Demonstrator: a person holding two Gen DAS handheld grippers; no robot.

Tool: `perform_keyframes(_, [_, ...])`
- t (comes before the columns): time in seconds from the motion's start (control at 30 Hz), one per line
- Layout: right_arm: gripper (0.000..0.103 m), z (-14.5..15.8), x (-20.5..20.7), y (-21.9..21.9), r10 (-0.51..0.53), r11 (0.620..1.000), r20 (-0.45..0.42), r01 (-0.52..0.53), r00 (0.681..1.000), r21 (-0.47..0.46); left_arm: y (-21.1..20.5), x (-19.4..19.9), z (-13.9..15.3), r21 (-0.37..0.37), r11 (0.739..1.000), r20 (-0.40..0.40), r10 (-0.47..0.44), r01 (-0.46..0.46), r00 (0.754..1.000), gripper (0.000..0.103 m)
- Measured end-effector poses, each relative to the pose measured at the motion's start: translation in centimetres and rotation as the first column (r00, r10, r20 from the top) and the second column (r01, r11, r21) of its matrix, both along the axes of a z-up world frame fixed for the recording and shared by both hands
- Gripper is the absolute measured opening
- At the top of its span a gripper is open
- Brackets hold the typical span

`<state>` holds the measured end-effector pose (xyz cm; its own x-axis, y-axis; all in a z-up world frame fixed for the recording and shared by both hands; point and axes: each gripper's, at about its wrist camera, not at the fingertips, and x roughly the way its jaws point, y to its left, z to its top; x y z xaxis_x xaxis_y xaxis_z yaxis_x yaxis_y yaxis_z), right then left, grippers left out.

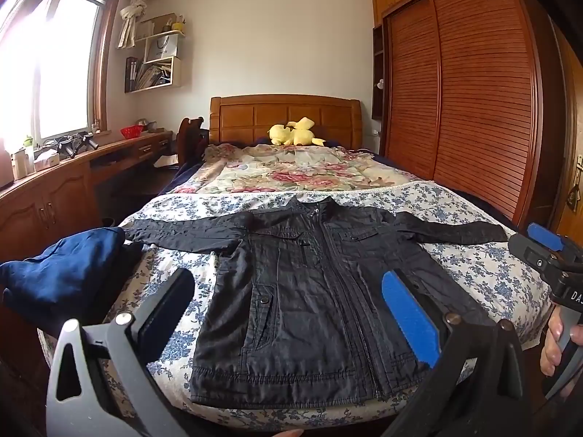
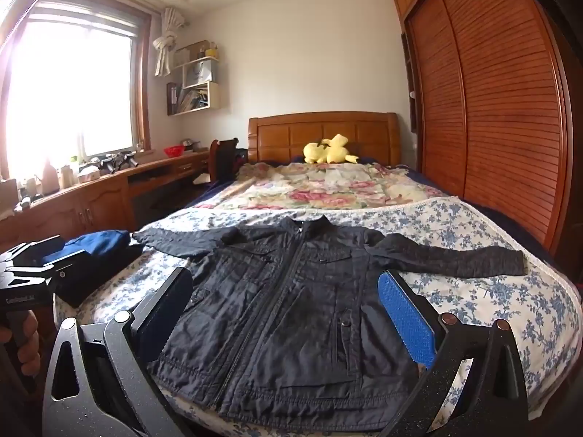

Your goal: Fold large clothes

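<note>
The black jacket [image 1: 309,291] lies flat, zipped, sleeves stretched toward nine and three o'clock on the floral bedspread [image 1: 492,266], ready for folding, while the left gripper [image 1: 291,313] and right gripper [image 2: 288,317] hover with jaws spread, gripping nothing.

Both wrist cameras look along their open fingers from the bed's [image 1: 473,273] near end toward the far headboard [image 2: 320,134], tilted slightly down, near the spread black jacket [image 1: 309,291], which both share.
</note>
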<state>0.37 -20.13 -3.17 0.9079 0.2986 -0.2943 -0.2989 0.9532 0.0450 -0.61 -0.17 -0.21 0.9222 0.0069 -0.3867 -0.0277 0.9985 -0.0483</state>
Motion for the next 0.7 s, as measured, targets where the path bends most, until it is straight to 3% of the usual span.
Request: perform_keyframes(0.7, [0.103, -0.14, -0.04, -0.1, -0.002, 1.0, -0.003, 0.002, 1.0, 0.005, -0.51, -0.44, 0.65, 0.014, 1.0, 0.008, -0.004, 0.004, 1.0, 0.103])
